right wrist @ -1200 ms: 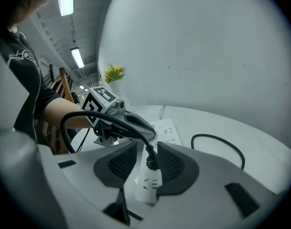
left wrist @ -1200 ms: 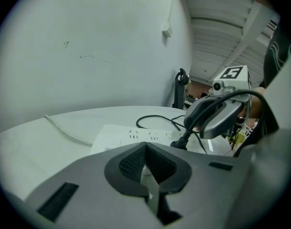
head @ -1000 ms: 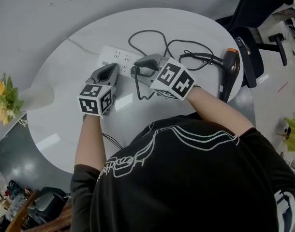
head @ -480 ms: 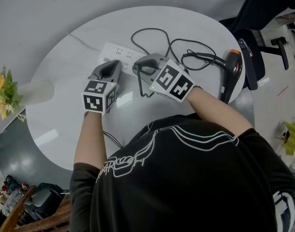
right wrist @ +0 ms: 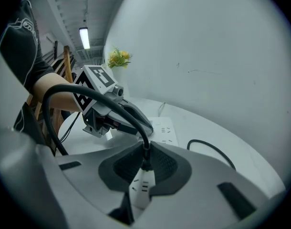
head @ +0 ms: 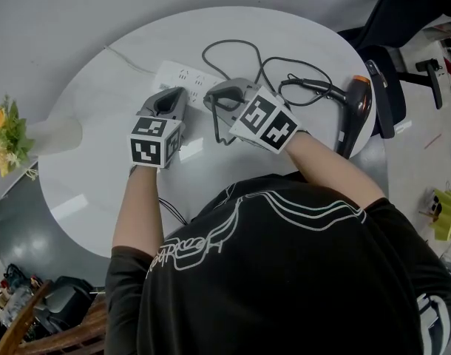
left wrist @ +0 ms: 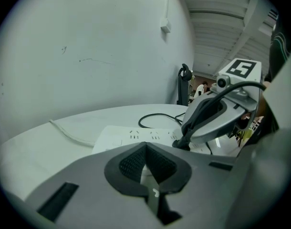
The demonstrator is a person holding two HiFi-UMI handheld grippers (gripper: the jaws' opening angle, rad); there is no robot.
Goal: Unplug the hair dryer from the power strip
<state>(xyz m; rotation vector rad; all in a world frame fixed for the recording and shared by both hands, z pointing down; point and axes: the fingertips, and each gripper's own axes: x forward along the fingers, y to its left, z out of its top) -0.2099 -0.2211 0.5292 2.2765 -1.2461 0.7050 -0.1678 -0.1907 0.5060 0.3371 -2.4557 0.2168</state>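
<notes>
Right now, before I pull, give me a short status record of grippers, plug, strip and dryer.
right gripper: jaws have just been closing; shut on plug
plug: seated in power strip
left gripper: jaws together, at the strip's left end
hair dryer: lying at table right edge

left tongs [left wrist: 145,148] shut; right tongs [right wrist: 147,152] closing on plug [right wrist: 145,163]
</notes>
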